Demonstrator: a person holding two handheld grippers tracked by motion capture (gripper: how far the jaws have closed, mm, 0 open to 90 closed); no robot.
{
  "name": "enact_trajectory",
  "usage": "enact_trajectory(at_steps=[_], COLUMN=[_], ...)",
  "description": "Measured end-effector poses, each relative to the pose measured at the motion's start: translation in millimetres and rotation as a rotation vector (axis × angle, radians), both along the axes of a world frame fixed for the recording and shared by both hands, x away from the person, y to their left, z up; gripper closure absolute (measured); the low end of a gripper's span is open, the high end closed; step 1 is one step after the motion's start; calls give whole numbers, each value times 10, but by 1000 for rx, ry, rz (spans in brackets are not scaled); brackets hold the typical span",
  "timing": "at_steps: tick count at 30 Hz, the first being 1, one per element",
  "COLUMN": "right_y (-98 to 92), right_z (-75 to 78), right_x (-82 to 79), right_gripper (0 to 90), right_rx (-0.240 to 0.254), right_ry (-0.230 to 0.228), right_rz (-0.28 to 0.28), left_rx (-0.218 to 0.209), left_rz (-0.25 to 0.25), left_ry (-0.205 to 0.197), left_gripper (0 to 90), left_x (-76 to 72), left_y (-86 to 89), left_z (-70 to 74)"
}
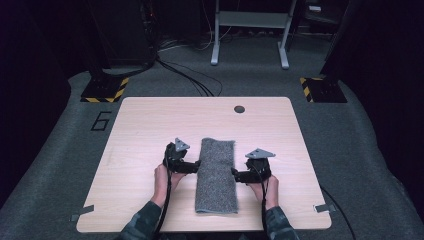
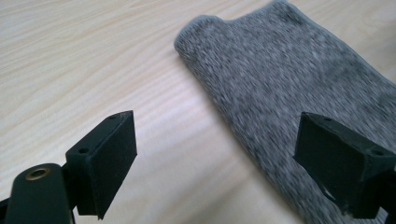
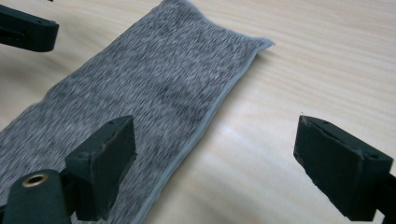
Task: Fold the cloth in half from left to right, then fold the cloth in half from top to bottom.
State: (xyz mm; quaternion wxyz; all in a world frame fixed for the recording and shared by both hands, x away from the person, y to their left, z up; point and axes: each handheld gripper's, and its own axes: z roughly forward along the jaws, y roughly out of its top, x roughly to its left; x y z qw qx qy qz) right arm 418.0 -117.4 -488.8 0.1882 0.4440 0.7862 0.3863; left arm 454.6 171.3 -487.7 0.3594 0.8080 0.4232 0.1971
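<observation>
From my seat the towel (image 1: 216,175) looks motion-blurred in both gripper views, so I can't make out its weave, just a fuzzy grey folded strip lying lengthwise mid surface (image 1: 145,125). Left tool (image 1: 196,167) and right tool (image 1: 234,173) sit at its long edges, jaws wide, holding nothing, with plenty of bare wood all around

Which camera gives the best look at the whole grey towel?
The high view: the grey towel lies there as one long folded strip, every edge visible. The left gripper view shows its rounded fold edge up close, the right gripper view its hemmed edge and far corner.
</observation>
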Motion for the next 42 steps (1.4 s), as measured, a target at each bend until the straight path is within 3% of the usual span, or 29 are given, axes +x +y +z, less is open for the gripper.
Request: enact_trajectory(at_steps=[7, 14, 16, 20, 21, 29, 42], right_y=[46, 119, 169, 223, 264, 314, 417], right_z=[-13, -43, -72, -103, -136, -276, -298], right_x=[355, 588, 713, 824, 894, 1048, 1027], right_gripper=[144, 175, 221, 280, 341, 428, 553], right_rx=[0, 6, 0, -17, -29, -32, -52], right_ry=[24, 36, 33, 36, 37, 70, 61], right_rz=[-30, -51, -60, -72, -97, -88, -95], left_rx=[2, 26, 39, 49, 54, 51, 18], left_rz=[51, 98, 113, 118, 110, 88, 66], left_ry=[26, 31, 41, 47, 48, 58, 60], left_gripper=[144, 168, 191, 214, 228, 309, 495], left_x=[423, 613, 669, 699, 713, 727, 679], left_y=[-113, -190, -217, -238, -249, -271, -321], left_z=[-54, -149, -201, -228, -238, -273, -288])
